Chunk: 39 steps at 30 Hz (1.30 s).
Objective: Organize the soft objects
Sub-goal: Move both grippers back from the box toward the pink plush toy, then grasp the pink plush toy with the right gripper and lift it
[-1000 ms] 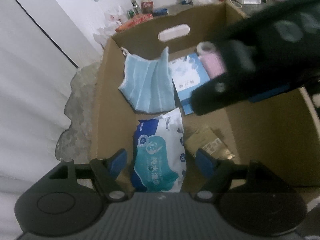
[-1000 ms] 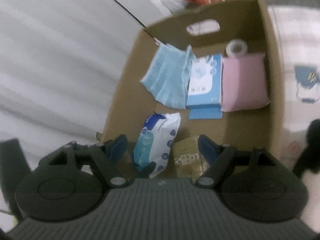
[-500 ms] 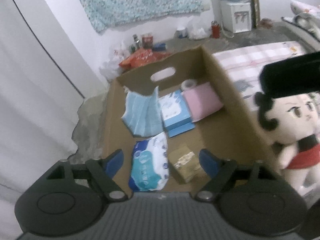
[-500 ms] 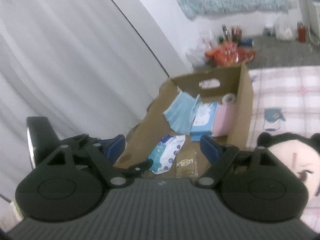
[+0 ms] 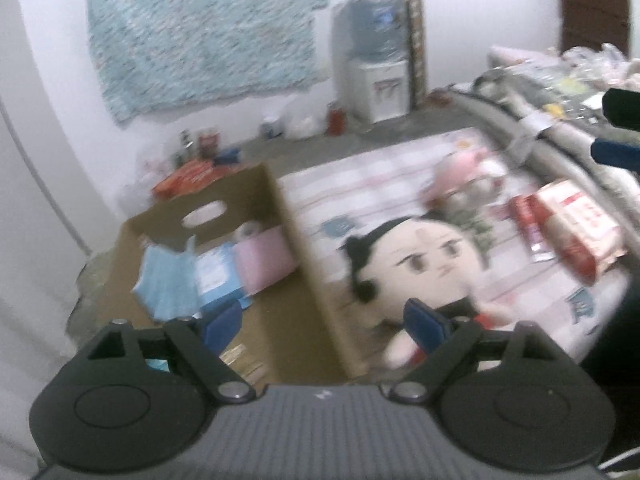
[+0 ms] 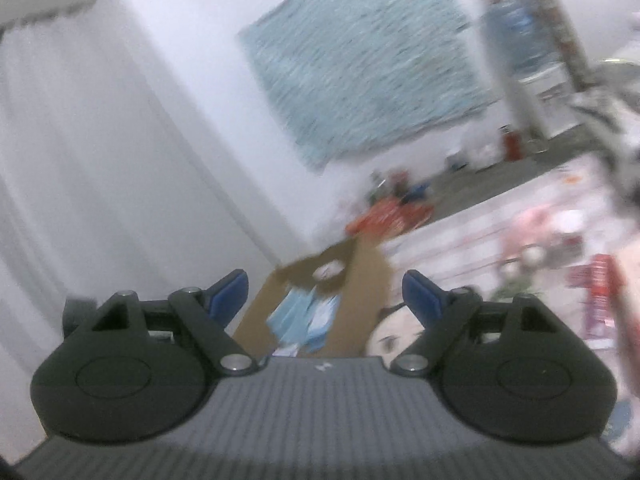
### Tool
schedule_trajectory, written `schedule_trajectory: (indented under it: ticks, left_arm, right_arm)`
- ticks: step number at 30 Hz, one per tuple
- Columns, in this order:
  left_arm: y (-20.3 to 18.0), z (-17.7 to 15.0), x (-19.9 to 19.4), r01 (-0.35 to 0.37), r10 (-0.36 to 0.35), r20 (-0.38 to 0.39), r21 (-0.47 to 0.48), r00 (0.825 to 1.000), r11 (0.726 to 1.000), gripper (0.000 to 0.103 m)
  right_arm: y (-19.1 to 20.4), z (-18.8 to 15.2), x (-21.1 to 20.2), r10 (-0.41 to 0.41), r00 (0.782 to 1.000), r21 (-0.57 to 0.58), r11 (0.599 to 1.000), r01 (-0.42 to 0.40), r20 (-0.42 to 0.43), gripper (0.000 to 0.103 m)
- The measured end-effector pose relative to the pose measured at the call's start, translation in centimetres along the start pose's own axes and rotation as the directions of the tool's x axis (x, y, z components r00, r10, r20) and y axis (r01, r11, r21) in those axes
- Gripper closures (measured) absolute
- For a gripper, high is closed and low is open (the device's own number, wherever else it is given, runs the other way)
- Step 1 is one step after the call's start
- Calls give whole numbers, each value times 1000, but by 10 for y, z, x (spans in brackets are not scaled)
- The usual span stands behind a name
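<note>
Both hand-held grippers wide, empty: left (image 5: pixel 323 322), right (image 6: pixel 325 295). Ahead: pink checked bed sheet (image 5: pixel 352 192), brown cardboard box (image 5: pixel 316 280); white wall w/ teal patterned cloth (image 5: pixel 204 28) beyond.

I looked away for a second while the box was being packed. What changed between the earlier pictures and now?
Both grippers lifted from over the cardboard box and swung toward the doll on the bed. The left gripper and right gripper are empty, jaws wider. The box's contents stayed put.
</note>
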<state>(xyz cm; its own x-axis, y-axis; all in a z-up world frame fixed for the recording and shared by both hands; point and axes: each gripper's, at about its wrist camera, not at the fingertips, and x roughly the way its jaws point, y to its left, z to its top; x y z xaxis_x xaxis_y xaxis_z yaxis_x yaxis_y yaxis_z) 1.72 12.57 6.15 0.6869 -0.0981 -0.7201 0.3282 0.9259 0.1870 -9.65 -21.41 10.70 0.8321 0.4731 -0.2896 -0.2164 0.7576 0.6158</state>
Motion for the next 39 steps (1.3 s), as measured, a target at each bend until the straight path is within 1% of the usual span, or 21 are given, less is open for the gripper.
schedule_trajectory:
  ticks: [2, 5, 7, 10, 13, 16, 19, 21, 24, 26, 29, 31, 32, 33, 37, 38, 39]
  left_arm:
    - [-14, 3, 0, 29, -29, 28, 18, 999, 999, 14]
    - [-34, 9, 4, 90, -93, 58, 46, 994, 995, 14]
    - [-45, 14, 11, 133, -137, 70, 55, 988, 990, 14]
    - [-63, 24, 21, 169, -172, 53, 54, 984, 984, 16]
    - [-74, 39, 33, 217, -218, 26, 44, 976, 975, 16]
    - [-85, 59, 46, 261, -262, 2, 25, 965, 965, 16]
    - [-94, 77, 64, 286, -285, -24, 4, 958, 958, 17]
    - [-103, 90, 81, 307, -307, -49, -8, 950, 952, 19]
    - [-114, 108, 109, 355, -357, -99, -41, 929, 934, 18]
    - [-120, 121, 131, 380, -388, -126, -83, 913, 921, 19]
    - [-124, 139, 163, 378, -405, -164, -176, 899, 909, 19]
    - [-123, 146, 184, 362, -412, -195, -247, 890, 899, 26]
    - [-123, 149, 196, 344, -408, -209, -284, 889, 895, 27]
    - [-122, 150, 204, 331, -404, -218, -305, 888, 893, 31]
    - [-118, 147, 227, 297, -392, -247, -347, 886, 889, 43]
    - [-118, 145, 232, 292, -390, -255, -350, 885, 890, 44]
    - [-118, 143, 235, 288, -388, -260, -351, 884, 891, 46]
  right_arm:
    - [-21, -1, -19, -30, 999, 45, 999, 28, 39, 18]
    - [-51, -7, -37, -70, 995, 108, 992, 63, 66, 18]
    - [-70, -12, -39, -93, 993, 150, 985, 82, 67, 18]
    - [-96, -18, -36, -114, 992, 203, 974, 101, 55, 18]
    - [-112, -20, -23, -126, 991, 219, 969, 113, 47, 18]
    - [-122, -17, -1, -162, 986, 215, 965, 151, 32, 20]
    - [-140, -11, 13, -184, 983, 223, 959, 177, 12, 24]
    - [-153, -8, 24, -192, 981, 226, 955, 189, -12, 30]
    - [-170, -3, 45, -192, 980, 221, 955, 199, -53, 36]
    - [-181, 0, 61, -188, 979, 220, 954, 201, -80, 37]
    - [-199, 9, 91, -185, 976, 231, 951, 207, -111, 39]
    - [-210, 16, 112, -174, 977, 240, 950, 200, -123, 41]
    - [-215, 19, 123, -173, 976, 248, 947, 203, -135, 42]
    - [-222, 21, 136, -171, 973, 253, 945, 206, -153, 43]
    - [-242, 22, 187, -196, 954, 234, 940, 249, -226, 47]
    - [-245, 21, 197, -204, 949, 229, 938, 259, -240, 49]
    - [-247, 20, 207, -208, 944, 220, 938, 267, -255, 55]
